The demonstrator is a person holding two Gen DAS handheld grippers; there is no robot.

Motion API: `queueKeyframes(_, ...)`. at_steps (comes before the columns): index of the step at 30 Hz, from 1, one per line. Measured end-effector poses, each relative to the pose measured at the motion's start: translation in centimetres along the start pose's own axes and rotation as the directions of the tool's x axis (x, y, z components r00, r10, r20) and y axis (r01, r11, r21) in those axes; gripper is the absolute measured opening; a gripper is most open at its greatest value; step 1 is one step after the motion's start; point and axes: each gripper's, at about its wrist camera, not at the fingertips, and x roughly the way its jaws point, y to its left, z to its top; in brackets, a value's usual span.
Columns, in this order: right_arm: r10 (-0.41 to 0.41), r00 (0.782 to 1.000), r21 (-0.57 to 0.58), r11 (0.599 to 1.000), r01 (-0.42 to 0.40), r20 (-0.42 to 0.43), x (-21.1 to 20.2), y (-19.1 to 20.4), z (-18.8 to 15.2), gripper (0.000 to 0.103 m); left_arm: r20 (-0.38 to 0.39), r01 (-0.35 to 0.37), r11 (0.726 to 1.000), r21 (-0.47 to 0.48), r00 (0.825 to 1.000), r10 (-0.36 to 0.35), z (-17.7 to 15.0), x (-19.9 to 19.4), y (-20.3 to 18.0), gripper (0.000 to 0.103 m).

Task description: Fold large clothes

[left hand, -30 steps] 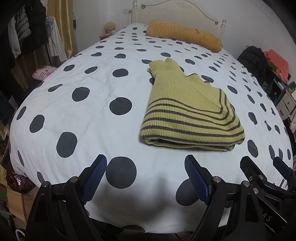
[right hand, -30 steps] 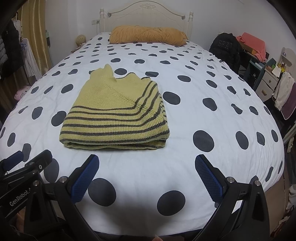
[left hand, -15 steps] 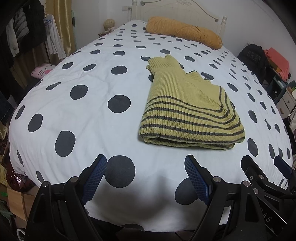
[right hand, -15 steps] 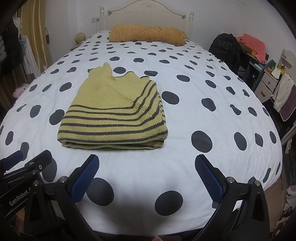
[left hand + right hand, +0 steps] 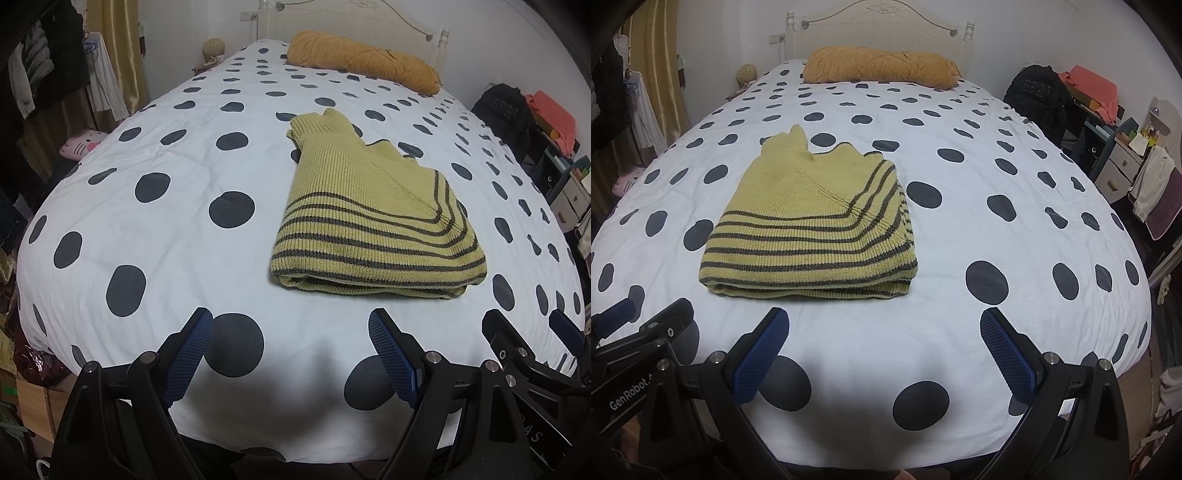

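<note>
White lettering "GenRobot." runs along the black body of the left tool [image 5: 618, 321], seen at the lower left edge of the right wrist view; whatever follows the dot is cut off by the tool's own frame. In the left wrist view the black body of the right tool [image 5: 528, 325] carries pale letters that read roughly "BAS", turned sideways and partly out of the picture, so the full word cannot be made out. The black backpack [image 5: 1036, 94] beside the bed bears faint grey block letters across its front, too dim in both views to read with any certainty
</note>
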Motion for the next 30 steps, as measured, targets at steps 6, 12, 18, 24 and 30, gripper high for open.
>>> queueKeyframes(6,-0.004,1.0,0.0,1.0,0.004,-0.001,-0.03,-0.31,0.0,0.103,0.003,-0.003,1.0,0.003,1.0,0.003,0.0,-0.05,-0.1,0.086)
queueKeyframes(12,-0.006,1.0,0.002,1.0,0.006,-0.002,-0.04,-0.42,0.03,0.103,0.002,-0.004,1.0,0.003,1.0,0.004,-0.02,-0.05,-0.16,0.086)
queueKeyframes(18,-0.004,1.0,-0.001,1.0,0.004,-0.003,0.0,-0.46,0.05,0.103,0.002,-0.006,1.0,0.004,1.0,0.006,-0.04,-0.08,-0.19,0.086)
queueKeyframes(24,-0.004,1.0,-0.001,1.0,0.004,-0.002,0.04,-0.45,0.1,0.103,0.003,-0.006,1.0,0.004,1.0,0.006,-0.03,-0.07,-0.2,0.086)
queueKeyframes(30,-0.004,1.0,-0.001,1.0,0.004,-0.002,0.05,-0.5,0.11,0.103,0.003,-0.005,1.0,0.003,1.0,0.005,-0.04,-0.08,-0.25,0.086)
